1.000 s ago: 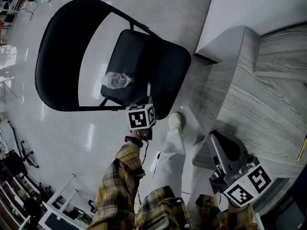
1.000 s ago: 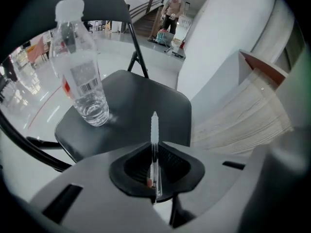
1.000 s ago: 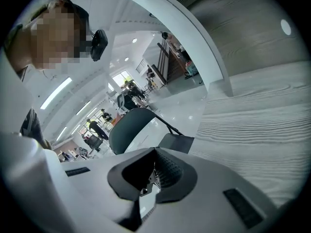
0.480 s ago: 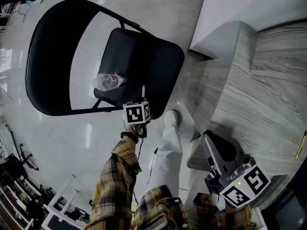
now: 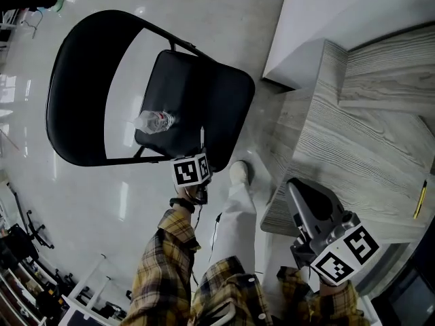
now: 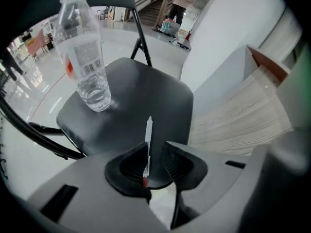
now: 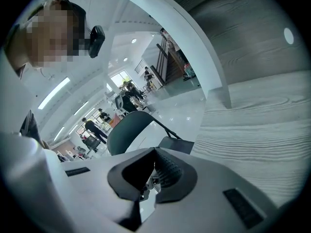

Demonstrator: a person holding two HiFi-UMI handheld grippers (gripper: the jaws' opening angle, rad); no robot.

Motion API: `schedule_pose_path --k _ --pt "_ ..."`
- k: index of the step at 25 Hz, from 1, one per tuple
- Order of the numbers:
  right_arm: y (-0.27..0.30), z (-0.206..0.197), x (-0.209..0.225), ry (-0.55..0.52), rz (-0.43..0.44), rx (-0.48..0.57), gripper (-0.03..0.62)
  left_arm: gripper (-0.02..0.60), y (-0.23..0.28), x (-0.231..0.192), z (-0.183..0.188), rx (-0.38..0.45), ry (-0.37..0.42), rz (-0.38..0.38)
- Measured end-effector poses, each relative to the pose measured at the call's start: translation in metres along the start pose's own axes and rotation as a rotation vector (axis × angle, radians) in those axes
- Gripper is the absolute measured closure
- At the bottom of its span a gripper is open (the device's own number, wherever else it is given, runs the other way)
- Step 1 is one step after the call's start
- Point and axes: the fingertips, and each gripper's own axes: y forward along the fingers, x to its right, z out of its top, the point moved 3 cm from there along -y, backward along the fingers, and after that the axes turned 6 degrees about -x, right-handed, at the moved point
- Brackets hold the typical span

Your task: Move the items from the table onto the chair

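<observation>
A black folding chair [image 5: 204,94] stands on the pale floor, with a clear water bottle [image 5: 155,121] upright on its seat. My left gripper [image 5: 202,155] points steeply down over the seat's front edge. Its jaws have just been opening, and a thin white pen [image 6: 148,132] stands between them, resting against the left pad with a gap to the right one. In the left gripper view the bottle [image 6: 85,57] is at the upper left on the seat [image 6: 146,91]. My right gripper [image 5: 300,194] hovers by the wooden table's [image 5: 353,148] near corner, shut and empty.
A yellow pencil [image 5: 420,199] lies on the table near its right edge. A white block or wall [image 5: 340,19] stands behind the table. The person's trouser leg and shoe [image 5: 238,175] are between chair and table. Racks and cables line the far left floor.
The left gripper has shifted slightly over the seat's front edge, the pen still between its jaws. The right gripper has stayed by the table corner.
</observation>
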Motion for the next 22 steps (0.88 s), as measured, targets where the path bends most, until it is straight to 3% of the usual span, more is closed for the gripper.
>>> schedule_pose_path --k 4,12,17,22 --pt "-0.018 0.018 -0.019 -0.02 -0.012 0.025 0.577 0.504 -0.048 0.016 0.003 0.086 -0.018 -0.059" --pt "-0.078 0.07 -0.077 -0.117 -0.011 0.137 0.577 0.561 -0.193 0.061 0.049 0.357 0.015 -0.138" --pt "-0.122 0.09 -0.099 -0.165 -0.004 0.223 0.577 0.575 -0.291 0.115 0.079 0.537 0.098 -0.19" --pt "-0.171 0.1 -0.101 -0.179 0.007 0.301 0.577 0.575 -0.376 0.184 0.083 0.665 0.185 -0.268"
